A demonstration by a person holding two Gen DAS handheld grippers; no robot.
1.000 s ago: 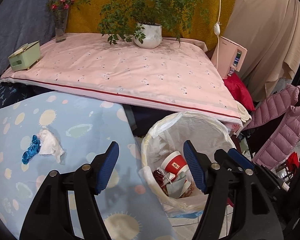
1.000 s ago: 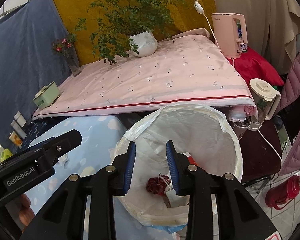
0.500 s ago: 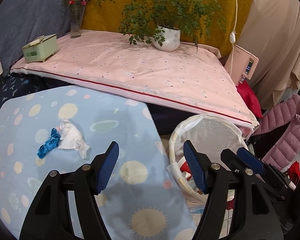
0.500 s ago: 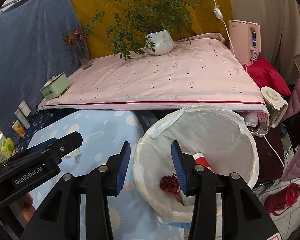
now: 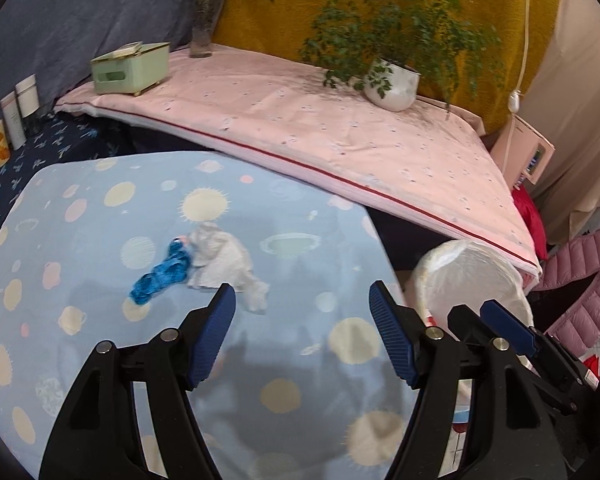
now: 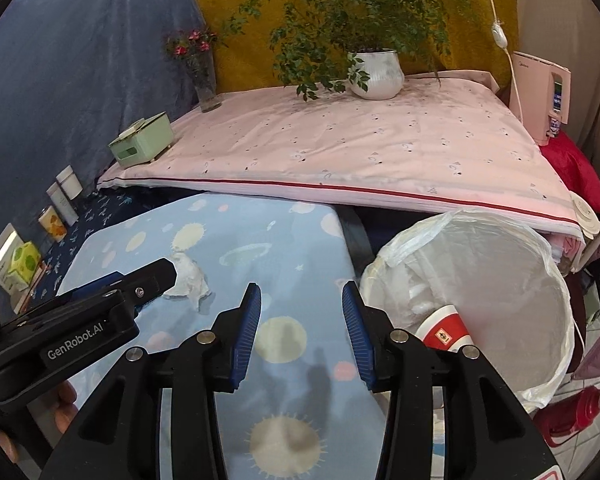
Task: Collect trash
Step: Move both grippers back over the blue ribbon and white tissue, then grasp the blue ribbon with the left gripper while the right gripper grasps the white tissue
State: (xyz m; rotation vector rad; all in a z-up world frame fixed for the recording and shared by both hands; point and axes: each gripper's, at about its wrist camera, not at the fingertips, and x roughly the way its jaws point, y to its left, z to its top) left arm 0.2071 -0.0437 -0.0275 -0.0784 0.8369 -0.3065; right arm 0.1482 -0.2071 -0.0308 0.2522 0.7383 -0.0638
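A crumpled white tissue [image 5: 224,260] and a blue crinkled wrapper [image 5: 162,274] lie side by side on the light blue planet-print table [image 5: 300,360]. My left gripper [image 5: 301,320] is open and empty, hovering just in front of the tissue. The tissue also shows in the right wrist view [image 6: 190,276], partly behind the left gripper's body. My right gripper [image 6: 300,320] is open and empty over the table's right part. A bin lined with a white bag [image 6: 539,280] stands right of the table and holds a red-and-white cup [image 6: 443,330].
A higher pink-covered surface [image 6: 359,152] behind carries a potted plant [image 6: 375,68], a green tissue box [image 6: 144,146] and a flower vase [image 6: 204,80]. A pink kettle [image 6: 543,92] stands at right. Small boxes and cans [image 6: 40,232] sit at left. A red flask [image 6: 575,412] lies on the floor.
Both grippers have swung left from over the bin to over the blue table. The right gripper's jaws have opened wider. The tissue and wrapper now lie closer to the left gripper.
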